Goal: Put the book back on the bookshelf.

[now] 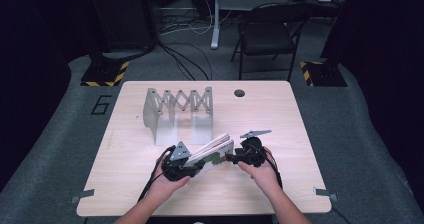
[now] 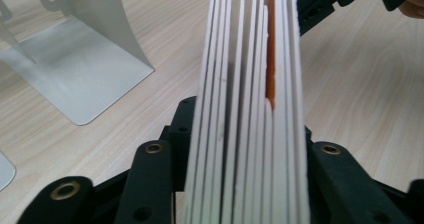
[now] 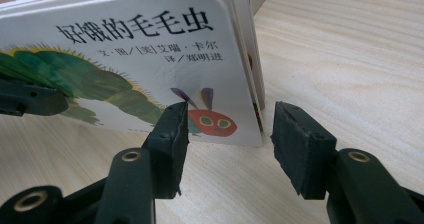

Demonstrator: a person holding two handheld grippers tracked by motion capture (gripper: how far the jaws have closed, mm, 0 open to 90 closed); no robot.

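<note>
The left gripper point(image 2: 245, 159) is clamped on a thick board book point(image 2: 250, 99), 1 jaw pressed to each cover, page edges fanning slightly upward between them. In the high view the book point(image 1: 212, 154) stands tilted on the table point(image 1: 125, 184) between both hands. The right gripper point(image 3: 227, 144) has its 2 jaws spread apart at the book's point(image 3: 125, 59) lower corner, gripping nothing. An expanding metal bookend rack point(image 1: 177, 111) stands well behind, with bare tabletop to the right.
</note>
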